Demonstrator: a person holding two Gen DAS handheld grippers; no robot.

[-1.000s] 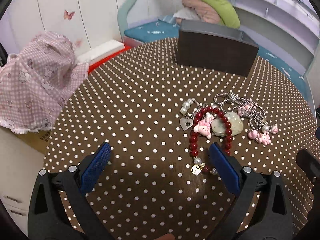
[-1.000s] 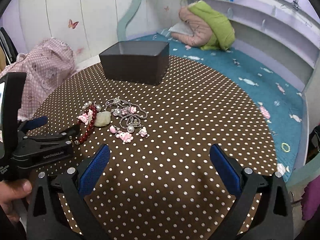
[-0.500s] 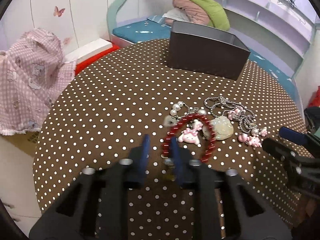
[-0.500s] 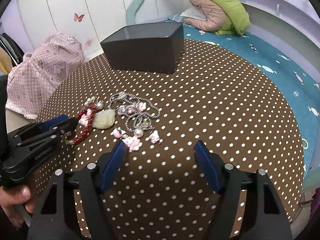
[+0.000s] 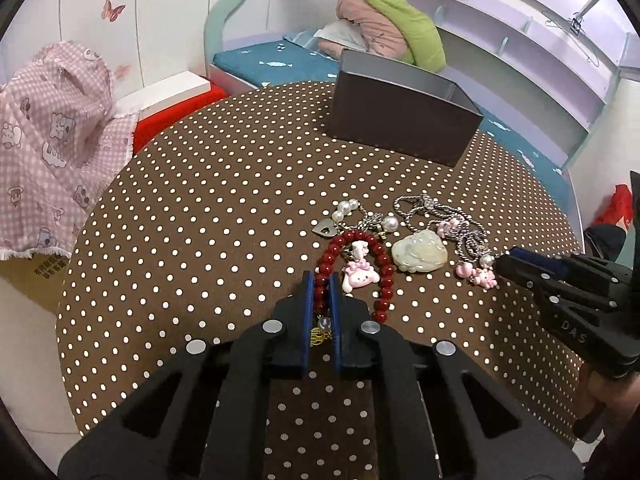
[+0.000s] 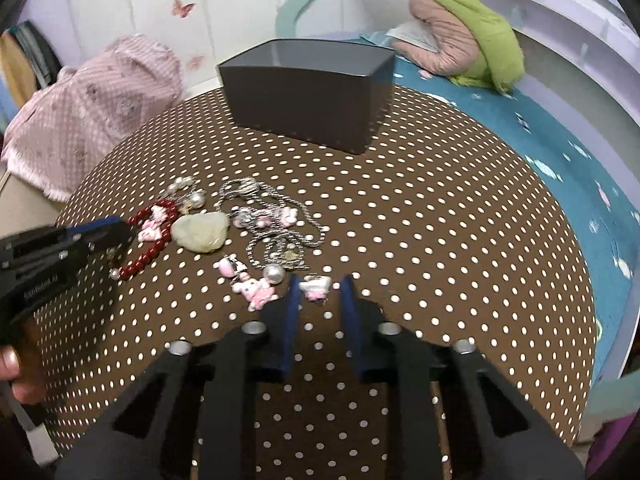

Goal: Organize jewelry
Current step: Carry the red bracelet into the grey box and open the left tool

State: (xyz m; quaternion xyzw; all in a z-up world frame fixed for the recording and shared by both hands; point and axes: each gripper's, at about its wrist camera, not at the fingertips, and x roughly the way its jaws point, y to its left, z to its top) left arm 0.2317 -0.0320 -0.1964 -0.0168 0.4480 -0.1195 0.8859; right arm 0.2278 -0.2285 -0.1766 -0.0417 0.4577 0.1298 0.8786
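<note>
Fingers of left gripper (image 5: 321, 280) pinch the red bracelet (image 5: 384, 276); right wrist view shows right gripper (image 6: 320, 294) closing around a pink charm (image 6: 316, 286).

A child's bedroom at home: beyond the claw lie a teal bed (image 5: 276, 62) with a heaped quilt (image 6: 468, 46), butterfly stickers (image 5: 113, 10) and lilac wall shelves (image 5: 532, 60).

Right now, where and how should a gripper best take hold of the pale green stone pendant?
Pinch the pale stone pendant across its narrower width, coming from above. It lies flat on the dotted tablecloth, and beads and chain crowd its sides, so a low side approach would probably snag them.
</note>
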